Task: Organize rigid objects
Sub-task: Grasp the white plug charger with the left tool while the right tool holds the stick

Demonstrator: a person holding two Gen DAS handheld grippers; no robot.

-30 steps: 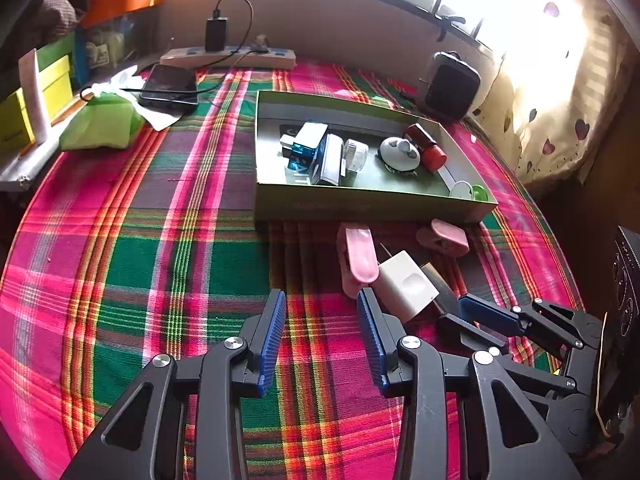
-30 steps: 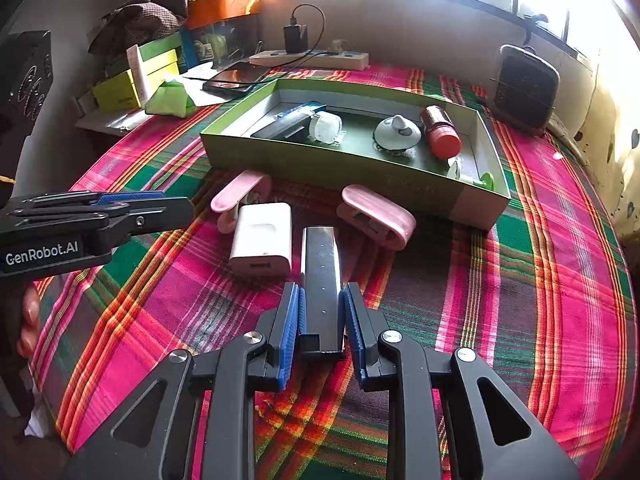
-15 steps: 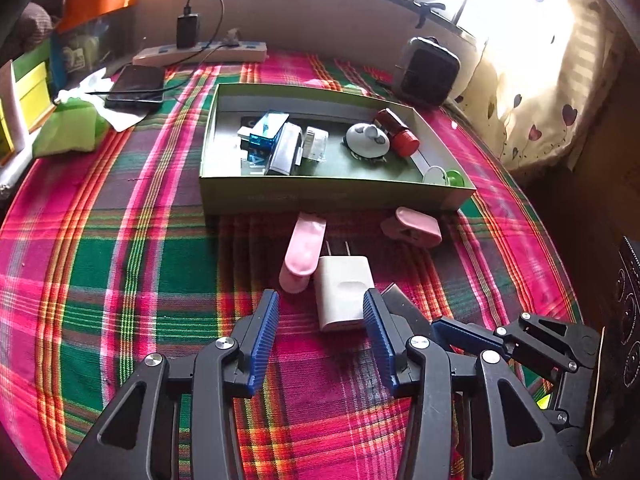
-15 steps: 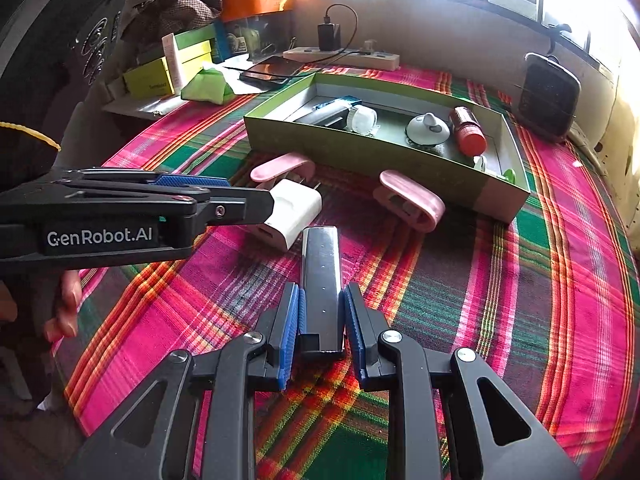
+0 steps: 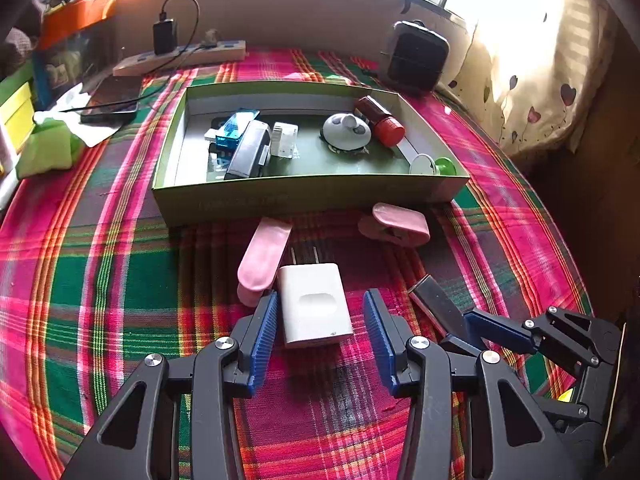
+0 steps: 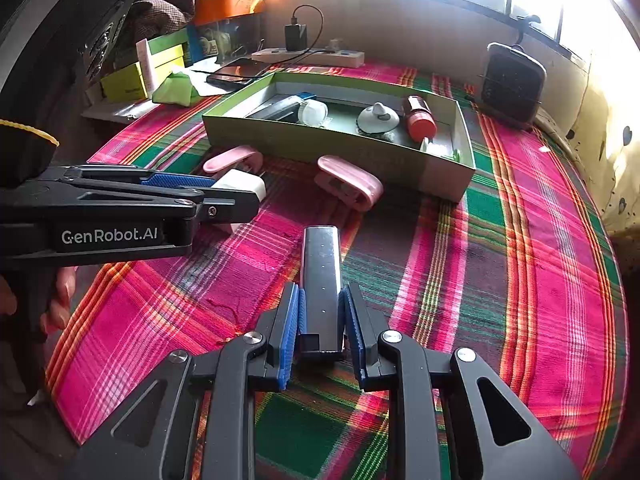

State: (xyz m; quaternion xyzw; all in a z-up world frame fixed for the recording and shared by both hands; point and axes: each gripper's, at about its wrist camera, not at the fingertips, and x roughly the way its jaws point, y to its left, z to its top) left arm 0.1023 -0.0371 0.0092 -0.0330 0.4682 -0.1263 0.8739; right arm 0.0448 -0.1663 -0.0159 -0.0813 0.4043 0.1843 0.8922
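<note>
Left claw (image 5: 320, 332) tilted down over the plaid tabletop (image 5: 120, 280), jaws wide, straddling the white charger (image 5: 314, 306), its prongs aimed at the green box (image 5: 304, 198), right claw (image 6: 322, 328) angled down, clamped on the dark slim bar (image 6: 321, 276), long axis pointing toward the box.

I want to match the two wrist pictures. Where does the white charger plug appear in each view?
Left wrist view: the white charger plug lies low in the centre, between the open left gripper fingers.
Right wrist view: the plug is at middle left, partly hidden behind the left gripper.
Shared landmark: the green box, just beyond the plug in both.
</note>
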